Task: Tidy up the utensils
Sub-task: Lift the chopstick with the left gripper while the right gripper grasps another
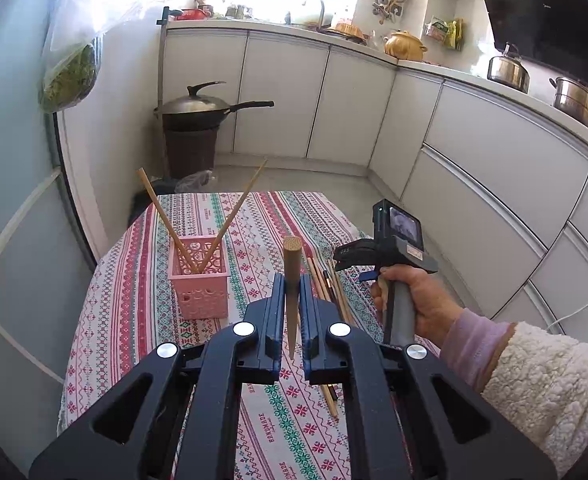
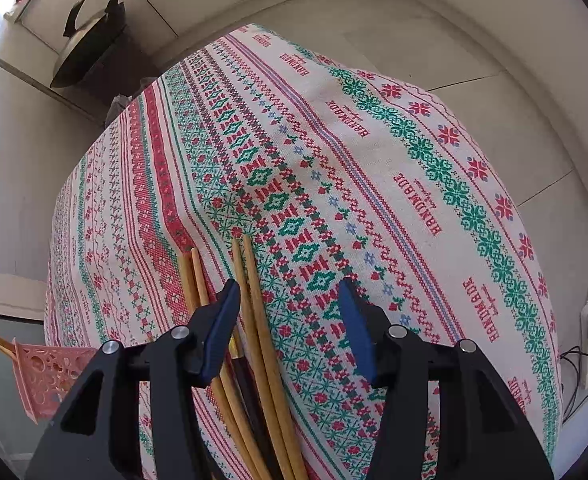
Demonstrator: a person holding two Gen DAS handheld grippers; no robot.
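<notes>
A home kitchen. White cabinet doors [image 1: 286,92] run beneath a curved counter [image 1: 473,80] carrying steel pots [image 1: 507,68] and a yellow clay pot [image 1: 405,45]; a lidded wok [image 1: 198,106] sits on a bin in the corner. A small table under a patterned tablecloth [image 2: 373,168] stands on a tiled floor [image 2: 473,60].

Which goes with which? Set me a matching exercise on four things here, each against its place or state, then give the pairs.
1. left gripper
2. right gripper
3. pink basket
4. wok

A. holds two leaning chopsticks
B. open above loose chopsticks on the cloth
C. shut on one chopstick
D. sits on a dark bin by the cabinets

Pairs: 1-C, 2-B, 3-A, 4-D
</notes>
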